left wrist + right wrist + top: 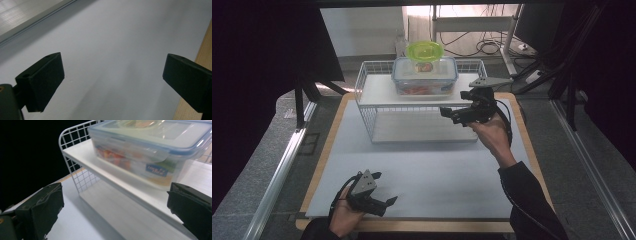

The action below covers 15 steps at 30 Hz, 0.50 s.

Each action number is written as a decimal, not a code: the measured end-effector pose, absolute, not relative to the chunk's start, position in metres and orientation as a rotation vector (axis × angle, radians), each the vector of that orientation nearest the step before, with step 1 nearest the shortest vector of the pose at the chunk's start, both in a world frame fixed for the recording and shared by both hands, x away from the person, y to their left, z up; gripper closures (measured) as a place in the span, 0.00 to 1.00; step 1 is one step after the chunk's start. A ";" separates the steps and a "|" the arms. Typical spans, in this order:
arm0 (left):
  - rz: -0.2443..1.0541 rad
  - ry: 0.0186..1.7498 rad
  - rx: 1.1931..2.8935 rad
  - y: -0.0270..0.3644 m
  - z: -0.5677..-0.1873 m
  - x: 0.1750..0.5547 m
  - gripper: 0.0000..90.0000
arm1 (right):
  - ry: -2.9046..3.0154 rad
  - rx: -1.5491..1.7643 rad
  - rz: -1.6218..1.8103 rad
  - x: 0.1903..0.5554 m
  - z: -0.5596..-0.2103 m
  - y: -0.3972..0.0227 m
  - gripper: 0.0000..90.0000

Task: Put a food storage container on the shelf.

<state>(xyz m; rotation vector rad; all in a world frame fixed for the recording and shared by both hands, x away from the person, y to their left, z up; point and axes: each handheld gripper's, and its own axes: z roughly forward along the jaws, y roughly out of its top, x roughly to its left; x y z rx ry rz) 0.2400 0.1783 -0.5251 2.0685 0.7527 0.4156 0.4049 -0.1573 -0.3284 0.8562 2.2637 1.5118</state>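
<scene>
A white wire rack (372, 95) stands at the back of the grey mat (422, 170). On its upper shelf sits a clear food box (424, 80) with a blue-rimmed lid, and a green lidded bowl (425, 51) rests on top of it. My right gripper (457, 112) hovers just in front of the rack's right end, open, with nothing between its jaws. In the right gripper view, the box (150, 147) and the shelf (82, 152) lie close ahead of the right gripper (115, 202). My left gripper (385, 188) rests low at the near left, open and empty over the mat (112, 37).
The rack's lower shelf (422, 127) is bare. A wooden table border (329, 145) frames the mat, and its edge (203, 50) shows beside my left gripper. Metal rails run along both sides of the table. Cables lie on the floor behind the rack.
</scene>
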 end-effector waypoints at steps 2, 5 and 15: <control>0.418 0.750 2.070 0.178 -0.525 0.240 0.04 | 2.262 0.837 1.508 0.400 -0.332 -0.159 0.00; 0.422 0.750 2.072 0.178 -0.525 0.240 0.03 | 2.269 0.825 1.509 0.392 -0.339 -0.161 0.00; 0.425 0.744 2.077 0.178 -0.525 0.240 0.03 | 2.280 0.835 1.479 0.373 -0.374 -0.174 0.00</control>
